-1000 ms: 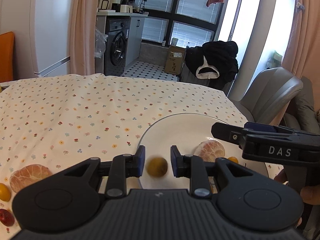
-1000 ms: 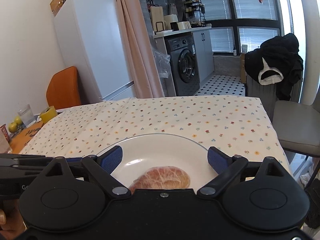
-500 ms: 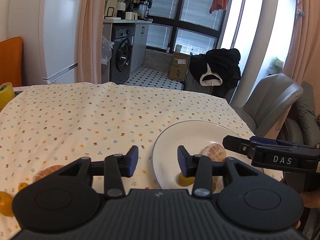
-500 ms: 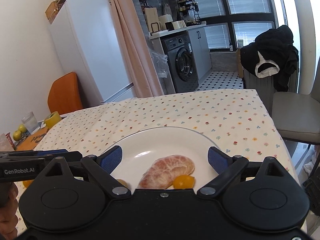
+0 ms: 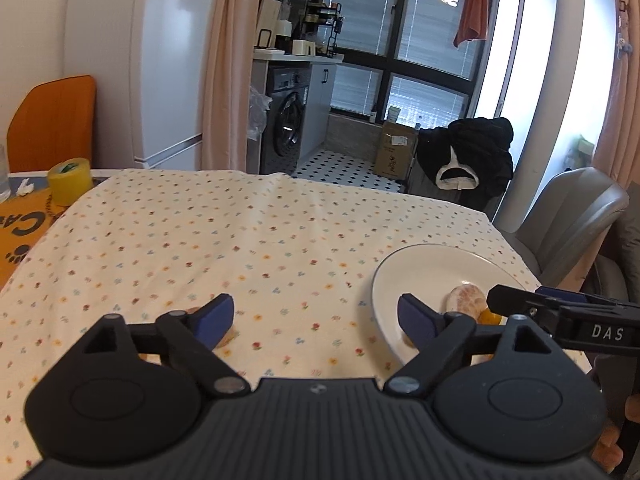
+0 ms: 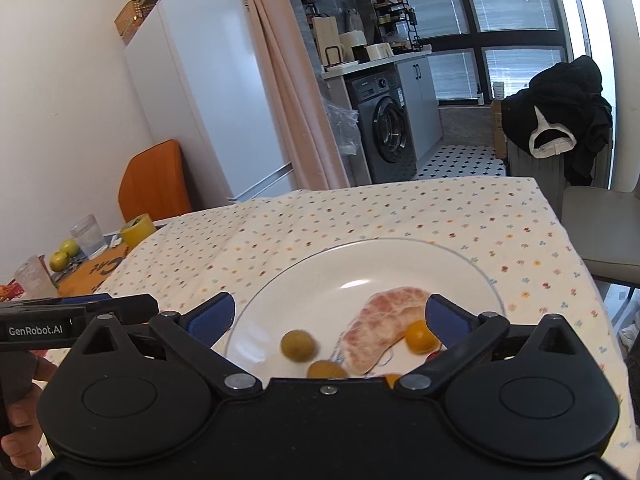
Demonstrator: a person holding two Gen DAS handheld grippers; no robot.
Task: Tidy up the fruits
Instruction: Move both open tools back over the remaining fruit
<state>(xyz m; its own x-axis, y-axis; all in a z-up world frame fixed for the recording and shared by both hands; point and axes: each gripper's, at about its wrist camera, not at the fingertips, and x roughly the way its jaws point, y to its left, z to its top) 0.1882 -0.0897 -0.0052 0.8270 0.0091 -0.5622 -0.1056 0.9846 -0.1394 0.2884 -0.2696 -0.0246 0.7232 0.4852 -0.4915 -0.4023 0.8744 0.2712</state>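
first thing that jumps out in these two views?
The white plate on the flowered tablecloth, holding a peeled citrus piece and small yellow-orange fruits such as the one at. The right claw hangs open over it; the left claw is open too, empty, beside the plate.

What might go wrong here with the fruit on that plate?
The small greenish fruit on the plate looks motion-blurred, so it may be rolling and could go over the low rim onto the tablecloth. The open right claw hangs right over the peeled citrus piece; lowering could squash it.
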